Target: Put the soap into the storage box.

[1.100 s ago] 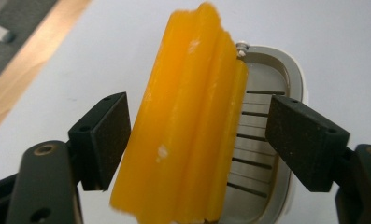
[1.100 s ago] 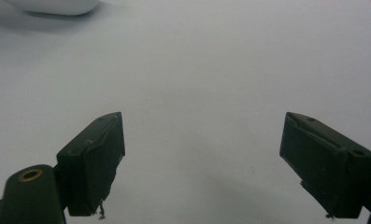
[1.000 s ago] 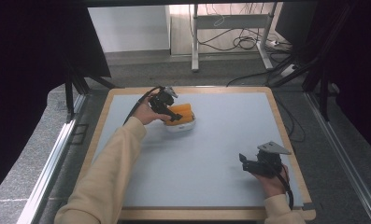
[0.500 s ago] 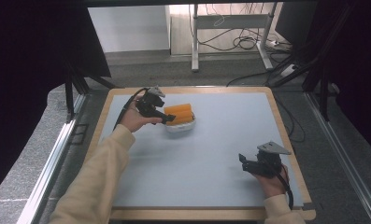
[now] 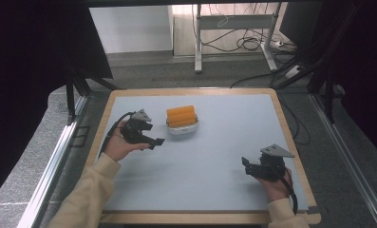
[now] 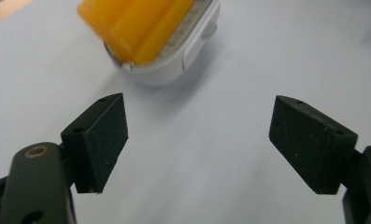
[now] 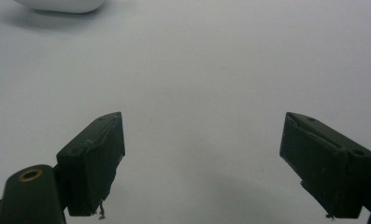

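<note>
A small white dish point(image 5: 182, 128) holds an orange block point(image 5: 181, 116) near the middle back of the pale blue table top point(image 5: 210, 156). In the left gripper view the orange block point(image 6: 134, 23) fills the white dish point(image 6: 174, 65), just beyond the jaws. My left gripper point(image 5: 156, 140) is open and empty, left of the dish and apart from it; in its own view the left gripper point(image 6: 199, 140) has its jaws spread wide. My right gripper point(image 5: 245, 164) rests open and empty at the front right, and in its own view the right gripper point(image 7: 202, 163) is over bare table.
A wooden frame point(image 5: 290, 137) borders the table top. Metal rails point(image 5: 58, 152) run along the left side and a desk leg with cables point(image 5: 245, 42) stands on the floor behind. The white dish's edge point(image 7: 61, 5) lies at the top of the right gripper view.
My left gripper has let go at the dish and drawn back left and toward the person, with its jaws now open. The right gripper has stayed put.
</note>
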`<move>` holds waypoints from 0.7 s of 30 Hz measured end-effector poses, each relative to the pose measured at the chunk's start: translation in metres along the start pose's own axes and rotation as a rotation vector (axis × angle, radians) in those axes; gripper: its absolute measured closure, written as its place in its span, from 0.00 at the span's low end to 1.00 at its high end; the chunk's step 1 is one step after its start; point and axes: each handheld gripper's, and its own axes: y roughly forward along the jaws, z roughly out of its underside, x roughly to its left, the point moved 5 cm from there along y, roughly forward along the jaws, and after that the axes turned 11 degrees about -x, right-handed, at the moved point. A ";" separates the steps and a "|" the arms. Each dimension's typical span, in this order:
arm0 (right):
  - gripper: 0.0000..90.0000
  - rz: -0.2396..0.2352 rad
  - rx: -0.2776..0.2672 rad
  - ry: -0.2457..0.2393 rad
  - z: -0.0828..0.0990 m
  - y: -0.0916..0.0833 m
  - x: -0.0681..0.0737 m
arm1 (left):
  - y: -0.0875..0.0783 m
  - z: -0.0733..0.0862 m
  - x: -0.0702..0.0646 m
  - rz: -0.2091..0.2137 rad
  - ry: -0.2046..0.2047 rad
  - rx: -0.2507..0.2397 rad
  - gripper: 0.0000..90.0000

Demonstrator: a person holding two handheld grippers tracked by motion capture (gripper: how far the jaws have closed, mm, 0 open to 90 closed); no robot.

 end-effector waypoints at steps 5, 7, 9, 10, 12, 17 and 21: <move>0.16 0.001 0.001 0.000 0.000 0.000 0.000 | -0.009 0.022 -0.013 -0.005 -0.017 0.002 0.22; 0.16 -0.003 0.002 0.001 0.000 0.000 0.001 | -0.012 0.035 -0.021 -0.001 -0.014 0.021 0.22; 0.16 -0.002 0.003 -0.001 0.000 0.000 0.001 | -0.013 0.039 -0.024 0.000 -0.017 0.023 0.22; 0.16 -0.003 0.003 -0.001 0.000 0.000 0.001 | -0.014 0.043 -0.026 0.002 -0.020 0.022 0.22; 0.16 -0.004 0.005 -0.001 0.001 0.001 0.001 | -0.014 0.049 -0.030 0.013 -0.034 0.015 0.22; 0.16 -0.005 0.006 -0.006 0.001 0.001 0.002 | -0.012 0.059 -0.030 0.011 -0.044 0.039 0.21; 0.16 -0.004 0.005 -0.007 0.001 0.000 0.001 | -0.013 0.059 -0.029 -0.004 -0.036 0.035 0.21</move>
